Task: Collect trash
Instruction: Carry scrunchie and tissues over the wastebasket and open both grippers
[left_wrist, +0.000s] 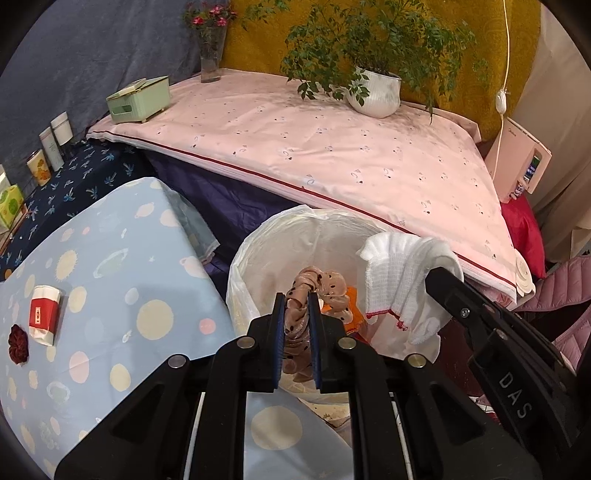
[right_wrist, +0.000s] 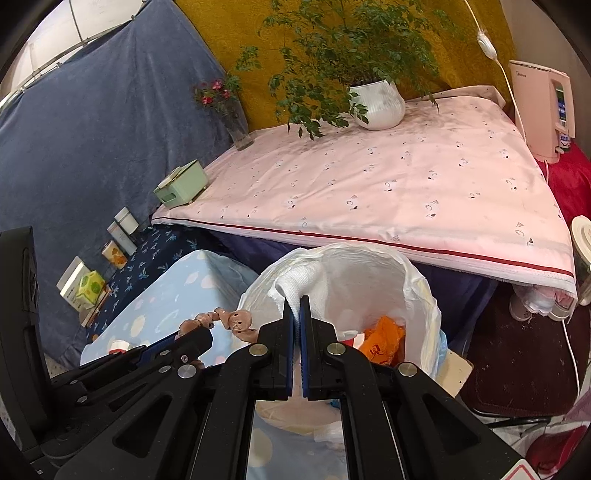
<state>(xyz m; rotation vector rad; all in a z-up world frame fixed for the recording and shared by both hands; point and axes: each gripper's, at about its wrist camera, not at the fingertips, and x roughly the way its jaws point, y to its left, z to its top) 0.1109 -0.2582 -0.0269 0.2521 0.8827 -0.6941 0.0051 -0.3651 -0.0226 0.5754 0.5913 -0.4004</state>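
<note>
My left gripper (left_wrist: 296, 295) is shut on a tan polka-dot scrunchie (left_wrist: 328, 286) and holds it over the mouth of the bin with a white liner (left_wrist: 255, 254). To its right, my right gripper (left_wrist: 443, 277) is shut on a white knitted cloth (left_wrist: 402, 280) that hangs over the bin's rim. In the right wrist view the right gripper (right_wrist: 295, 300) pinches the white cloth (right_wrist: 301, 278) above the bin liner (right_wrist: 417, 280), and the left gripper (right_wrist: 199, 334) carries the scrunchie (right_wrist: 238, 321) at the left. An orange wrapper (right_wrist: 384, 338) lies inside the bin.
On the blue spotted tablecloth (left_wrist: 122, 280) at the left lie a red-and-white paper packet (left_wrist: 44, 317) and a dark red scrunchie (left_wrist: 18, 343). Behind the bin a pink-covered table (left_wrist: 332, 155) bears a potted plant (left_wrist: 376, 92), a vase (left_wrist: 212, 51) and a green box (left_wrist: 138, 99).
</note>
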